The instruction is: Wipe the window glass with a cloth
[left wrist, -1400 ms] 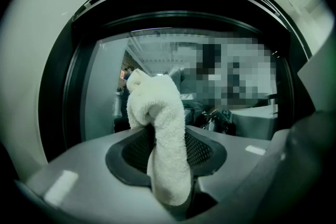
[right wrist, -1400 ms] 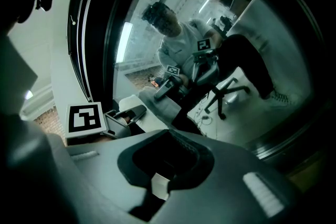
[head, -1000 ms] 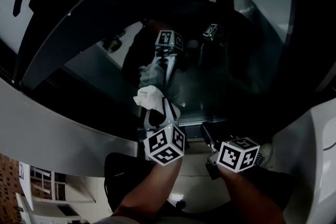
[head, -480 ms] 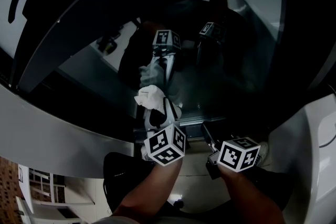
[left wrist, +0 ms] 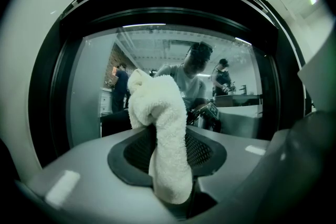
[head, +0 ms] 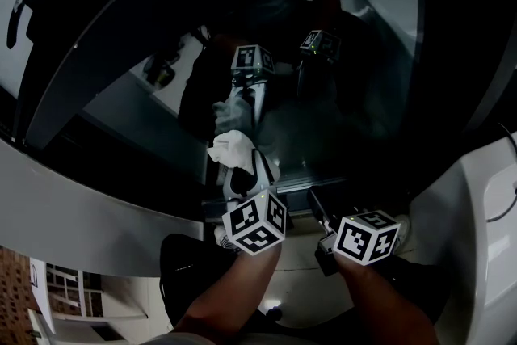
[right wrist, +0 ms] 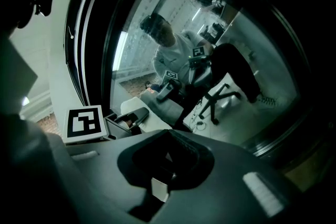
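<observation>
The window glass (head: 339, 93) is dark and mirrors me and both grippers. A white terry cloth (head: 231, 148) sticks out of my left gripper (head: 240, 166), which is shut on it; the cloth's bunched tip meets its own reflection on the pane. In the left gripper view the cloth (left wrist: 160, 128) rises from between the jaws of the left gripper (left wrist: 168, 160) in front of the glass (left wrist: 100, 92). My right gripper (head: 317, 206) hangs just right of the left one, near the pane's lower edge, and holds nothing. Seen from the right gripper view, that gripper (right wrist: 165, 162) has its jaws together before the glass (right wrist: 247, 60).
A white window frame (head: 81, 206) runs along the left and below the pane, with a dark handle (head: 20, 0) at the top left. More white frame (head: 477, 214) stands at the right. The left marker cube (right wrist: 85, 122) shows beside the right gripper.
Both grippers and the cloth stay almost where they were. The head view has shifted a little, so the frame and the reflections sit slightly differently.
</observation>
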`<action>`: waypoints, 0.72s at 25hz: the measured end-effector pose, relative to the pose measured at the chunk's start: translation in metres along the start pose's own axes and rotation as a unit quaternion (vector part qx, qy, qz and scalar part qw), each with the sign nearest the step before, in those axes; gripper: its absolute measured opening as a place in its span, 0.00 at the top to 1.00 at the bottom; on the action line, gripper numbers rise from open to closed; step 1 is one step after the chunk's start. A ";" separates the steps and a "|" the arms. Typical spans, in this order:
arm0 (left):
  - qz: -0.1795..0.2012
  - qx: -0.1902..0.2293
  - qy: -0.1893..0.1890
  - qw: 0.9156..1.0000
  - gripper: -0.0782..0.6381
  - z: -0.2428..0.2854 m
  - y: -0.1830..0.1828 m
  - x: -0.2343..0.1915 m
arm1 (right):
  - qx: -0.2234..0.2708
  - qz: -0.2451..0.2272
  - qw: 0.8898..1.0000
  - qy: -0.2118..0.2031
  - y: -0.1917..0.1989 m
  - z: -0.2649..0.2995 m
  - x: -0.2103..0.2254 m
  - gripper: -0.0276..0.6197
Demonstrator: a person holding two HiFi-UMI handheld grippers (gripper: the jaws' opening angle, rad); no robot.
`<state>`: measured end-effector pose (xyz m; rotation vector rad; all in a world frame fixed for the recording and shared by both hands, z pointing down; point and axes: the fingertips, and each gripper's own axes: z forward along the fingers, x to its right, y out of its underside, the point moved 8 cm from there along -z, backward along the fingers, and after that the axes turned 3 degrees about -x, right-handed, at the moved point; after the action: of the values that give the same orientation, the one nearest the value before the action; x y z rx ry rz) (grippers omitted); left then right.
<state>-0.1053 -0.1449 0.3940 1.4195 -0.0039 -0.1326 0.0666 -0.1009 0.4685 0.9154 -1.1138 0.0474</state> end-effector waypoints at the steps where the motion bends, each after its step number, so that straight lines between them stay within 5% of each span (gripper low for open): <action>1: 0.001 -0.001 0.002 1.000 0.67 0.000 0.000 0.003 | 0.001 0.002 1.000 0.000 0.000 -0.002 0.001 0.96; 18: 0.009 -0.011 0.034 0.999 0.67 -0.003 0.004 0.041 | 0.018 0.007 1.000 0.001 -0.010 -0.028 0.005 0.96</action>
<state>-0.0641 -0.1451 0.3939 1.4011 0.0406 -0.0695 0.0940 -0.0910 0.4625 0.9384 -1.1208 0.0804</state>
